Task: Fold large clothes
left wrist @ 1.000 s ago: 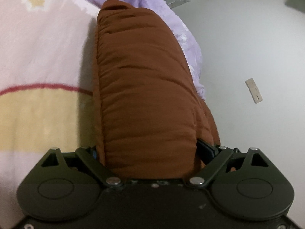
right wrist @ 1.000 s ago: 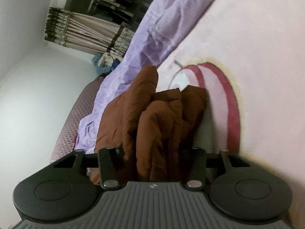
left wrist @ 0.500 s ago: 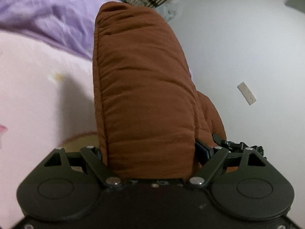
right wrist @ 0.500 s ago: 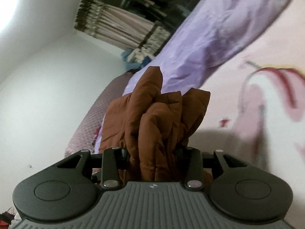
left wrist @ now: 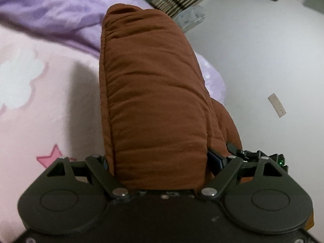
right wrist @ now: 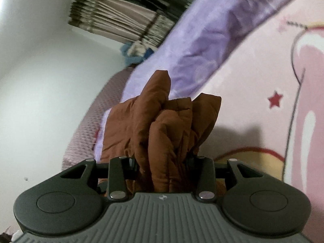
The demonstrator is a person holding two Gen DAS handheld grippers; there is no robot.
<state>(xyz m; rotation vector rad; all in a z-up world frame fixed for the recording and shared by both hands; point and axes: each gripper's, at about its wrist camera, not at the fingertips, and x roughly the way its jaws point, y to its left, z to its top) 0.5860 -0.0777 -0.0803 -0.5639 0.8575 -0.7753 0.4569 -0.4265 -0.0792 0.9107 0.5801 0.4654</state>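
Note:
A brown padded garment (left wrist: pixel 154 101) fills the middle of the left wrist view, a thick folded slab rising from between the jaws. My left gripper (left wrist: pixel 157 162) is shut on it, fingers hidden by the cloth. In the right wrist view the brown garment (right wrist: pixel 168 125) is bunched in several folds. My right gripper (right wrist: pixel 163 162) is shut on that bunch. Both hold it lifted above the pink bedspread (left wrist: pixel 40 111).
The pink bedspread with star and cloud prints (right wrist: pixel 263 81) lies beneath. A purple quilt (left wrist: pixel 50 10) (right wrist: pixel 212 40) lies along its far side. White wall (left wrist: pixel 263 60), curtains (right wrist: pixel 121 24) and a quilted headboard (right wrist: pixel 91 121) are beyond.
Both grippers have lifted and carried the brown garment across the bed; the printed bedspread slid past beneath, and more of the wall and curtains shows. Both grips are unchanged.

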